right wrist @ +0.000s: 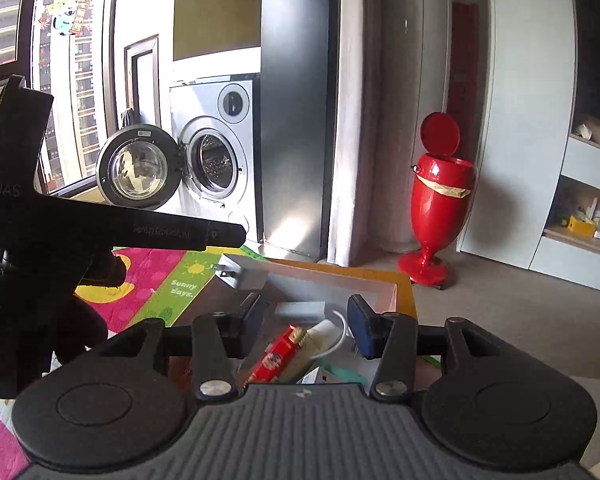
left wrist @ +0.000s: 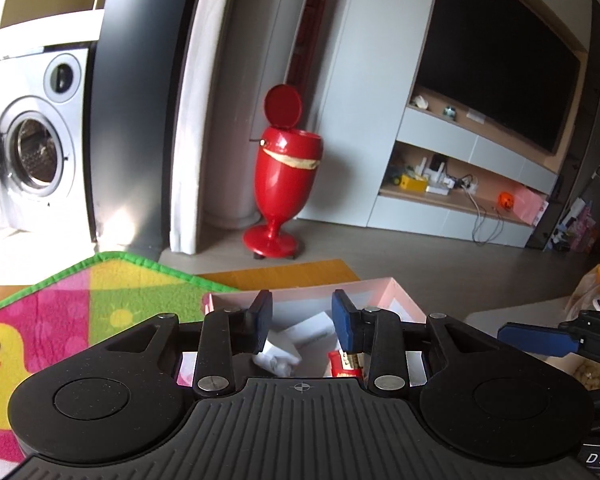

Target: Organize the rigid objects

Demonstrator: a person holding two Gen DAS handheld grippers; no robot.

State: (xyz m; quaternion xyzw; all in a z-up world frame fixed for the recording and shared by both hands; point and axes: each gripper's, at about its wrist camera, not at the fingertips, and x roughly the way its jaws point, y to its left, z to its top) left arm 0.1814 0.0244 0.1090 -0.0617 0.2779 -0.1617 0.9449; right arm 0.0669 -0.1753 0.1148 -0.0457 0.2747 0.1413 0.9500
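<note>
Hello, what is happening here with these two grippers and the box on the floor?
A person holds a gripper in each hand above an open box on the floor, sorting small things into it. Both the left gripper and the right gripper have open jaws with nothing between them. Inside the box lie a red packet, crumpled white paper, a white cable and a grey charger. A colourful mat lies beside the box.

Open pink box (left wrist: 396,292) on the floor, holding crumpled white paper (left wrist: 278,360) (beside a red packet (left wrist: 342,366)).
</note>
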